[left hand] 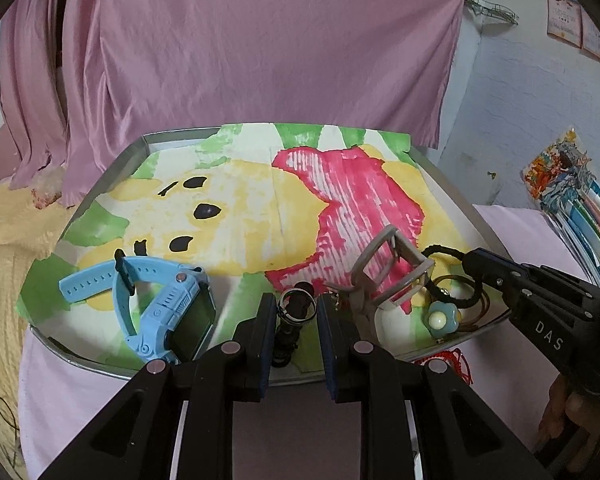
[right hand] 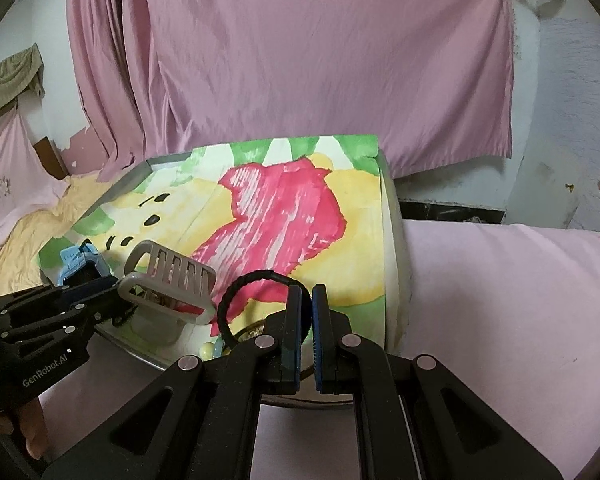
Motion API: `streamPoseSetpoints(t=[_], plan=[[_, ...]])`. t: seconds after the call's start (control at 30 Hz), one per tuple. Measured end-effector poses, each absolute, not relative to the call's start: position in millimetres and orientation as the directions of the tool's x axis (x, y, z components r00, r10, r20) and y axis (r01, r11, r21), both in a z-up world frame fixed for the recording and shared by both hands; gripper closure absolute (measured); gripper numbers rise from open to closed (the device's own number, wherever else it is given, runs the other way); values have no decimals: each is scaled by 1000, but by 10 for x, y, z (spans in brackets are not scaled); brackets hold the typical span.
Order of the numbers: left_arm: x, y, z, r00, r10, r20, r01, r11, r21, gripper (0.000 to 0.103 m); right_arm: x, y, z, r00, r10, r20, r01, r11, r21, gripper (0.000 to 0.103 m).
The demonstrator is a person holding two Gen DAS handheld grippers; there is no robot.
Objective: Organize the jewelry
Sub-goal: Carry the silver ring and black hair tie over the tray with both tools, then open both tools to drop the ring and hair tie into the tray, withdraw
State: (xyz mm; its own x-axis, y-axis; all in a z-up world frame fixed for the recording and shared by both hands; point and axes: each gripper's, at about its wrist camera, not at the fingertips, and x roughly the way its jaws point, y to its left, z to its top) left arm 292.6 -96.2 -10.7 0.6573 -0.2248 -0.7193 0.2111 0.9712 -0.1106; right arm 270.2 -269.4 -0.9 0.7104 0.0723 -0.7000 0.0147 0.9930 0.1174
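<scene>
1. Pink curtain (left hand: 260, 52) hanging across the back, filling the upper half of both views.
2. Metal tray (left hand: 112, 168) on a pink-covered surface, lined with a painted sheet (left hand: 240, 200) in yellow, green and red.
3. Blue smartwatch (left hand: 156, 304) lying on the sheet at the tray's near left, strap curled, screen facing the near edge.
4. Grey claw hair clip (left hand: 392, 272) at the tray's near right, teeth up, partly resting on a white piece below.
5. Left gripper (left hand: 293, 312) pointing down at the near edge, tongs narrowly apart and clamped on a dark beaded piece (left hand: 290, 332) with metal rings (left hand: 298, 300) at its top.
6. Right gripper (right hand: 307, 308) just right of the clip, tongs together, pinching a black hair tie (right hand: 236, 296) whose loop stands up off the sheet.
7. Thin brown hair bands (left hand: 480, 308) lying near the tray's right corner.
8. Blue flower charm (left hand: 440, 318) with a pale centre, just beside the brown bands.
9. Red cord (left hand: 458, 362) spilling over the tray's near rim.
</scene>
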Motion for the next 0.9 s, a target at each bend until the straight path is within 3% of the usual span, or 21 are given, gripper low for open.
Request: streamPoseSetpoints(t=[0.2,0.27,0.37,0.43,0.5,0.63,0.8,0.9], plan=[[2909,-953,-84,659,-231,-716,211,970,-119,83,2693,-2690,-25,701,84,-708,9,992,127,98],[2881,-952,-60,664,-235,-710,215,969,-120,78,2661,-2703,-3,707,88,-702,9,991,132,98],[2828,-942,-15,675,-250,-694,223,966,-132,60,2596,-2727,45,721,89,-687,7,991,136,97],[2768,-932,29,689,-258,-678,229,964,-135,56,2556,-2743,73,731,92,-677,5,990,140,95],[2733,-924,54,695,-260,-670,230,964,-136,56,2508,-2766,104,740,86,-667,9,990,138,92],[2610,-887,116,717,-262,-646,225,964,-142,50,2400,-2801,174,767,85,-636,13,989,147,69],[2421,-788,193,757,-265,-597,210,964,-161,41,2210,-2831,284,814,65,-577,21,990,141,62],[2296,-716,245,784,-268,-560,203,963,-177,29,2065,-2827,347,847,35,-530,39,991,129,52]])
